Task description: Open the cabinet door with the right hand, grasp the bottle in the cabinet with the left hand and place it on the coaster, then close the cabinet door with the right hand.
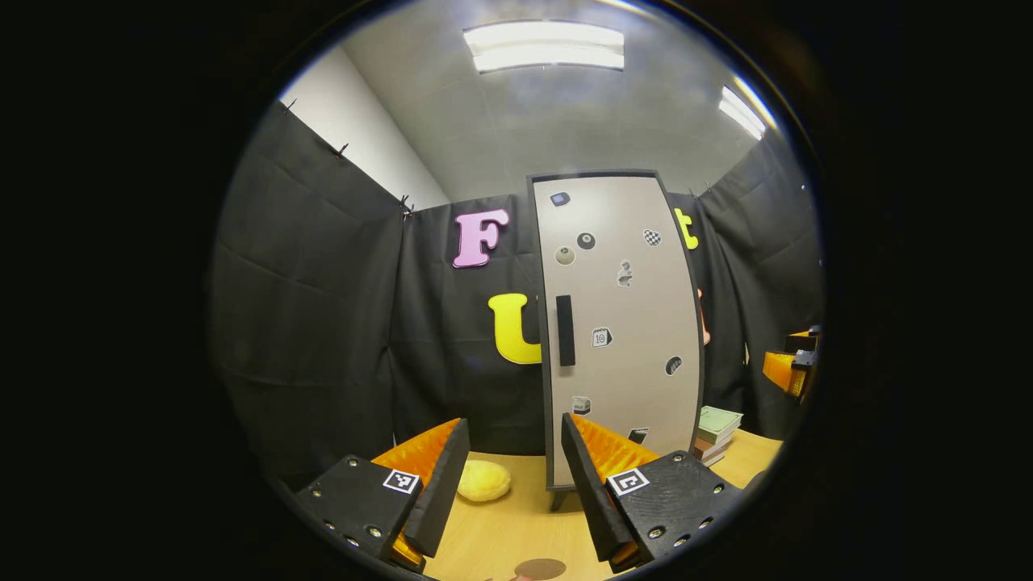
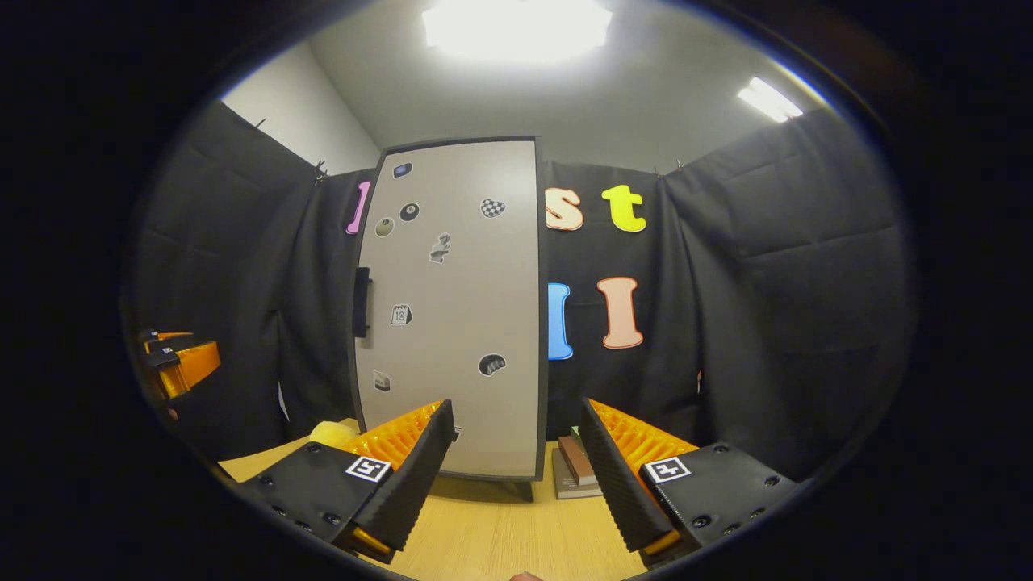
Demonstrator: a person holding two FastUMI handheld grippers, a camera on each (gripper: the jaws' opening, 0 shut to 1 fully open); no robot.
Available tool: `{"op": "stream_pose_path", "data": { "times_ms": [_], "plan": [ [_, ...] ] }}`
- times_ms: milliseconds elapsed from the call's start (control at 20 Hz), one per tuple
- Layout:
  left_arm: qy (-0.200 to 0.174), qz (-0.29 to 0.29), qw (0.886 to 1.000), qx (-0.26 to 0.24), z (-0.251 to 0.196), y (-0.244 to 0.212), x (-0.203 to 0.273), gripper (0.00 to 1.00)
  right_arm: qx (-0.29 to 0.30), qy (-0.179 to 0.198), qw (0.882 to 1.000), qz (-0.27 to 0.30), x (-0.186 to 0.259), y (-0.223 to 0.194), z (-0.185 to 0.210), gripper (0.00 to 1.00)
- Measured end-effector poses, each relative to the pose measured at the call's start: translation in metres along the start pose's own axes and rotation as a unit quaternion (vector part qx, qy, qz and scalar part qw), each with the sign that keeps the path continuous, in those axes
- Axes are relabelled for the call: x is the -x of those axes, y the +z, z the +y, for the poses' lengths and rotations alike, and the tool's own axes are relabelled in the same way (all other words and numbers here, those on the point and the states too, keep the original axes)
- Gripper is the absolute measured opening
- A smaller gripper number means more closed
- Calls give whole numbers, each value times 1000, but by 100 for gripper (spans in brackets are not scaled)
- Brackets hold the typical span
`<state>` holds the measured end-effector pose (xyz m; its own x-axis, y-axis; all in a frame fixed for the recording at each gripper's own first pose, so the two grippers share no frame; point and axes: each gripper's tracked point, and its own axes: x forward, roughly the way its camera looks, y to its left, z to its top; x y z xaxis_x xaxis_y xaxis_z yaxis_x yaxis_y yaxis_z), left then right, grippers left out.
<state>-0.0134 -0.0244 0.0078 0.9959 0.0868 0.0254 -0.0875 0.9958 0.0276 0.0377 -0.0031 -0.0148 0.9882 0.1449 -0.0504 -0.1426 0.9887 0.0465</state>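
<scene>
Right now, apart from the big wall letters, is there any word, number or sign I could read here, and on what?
None can be read.
Stickers on the cabinet door: too small, blurred.
Square markers on the left hand-held gripper and right hand-held gripper: patterns, no words.
Books: nothing legible.

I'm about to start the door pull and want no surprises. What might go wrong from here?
The cabinet door is shut and its handle is narrow and sits at the edge, so the open right gripper might slip off it. The stack of books lies close beside the cabinet and could get knocked. The yellow item sits near the coaster, crowding the placement.
</scene>
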Motion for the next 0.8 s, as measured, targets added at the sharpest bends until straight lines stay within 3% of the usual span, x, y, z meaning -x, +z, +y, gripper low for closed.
{"op": "stream_pose_path", "data": {
  "times_ms": [800],
  "plan": [
    [43,3,999,-2,112,-29,-42,67,6,67,997,-26,-103,65,145,98]
  ]
}}
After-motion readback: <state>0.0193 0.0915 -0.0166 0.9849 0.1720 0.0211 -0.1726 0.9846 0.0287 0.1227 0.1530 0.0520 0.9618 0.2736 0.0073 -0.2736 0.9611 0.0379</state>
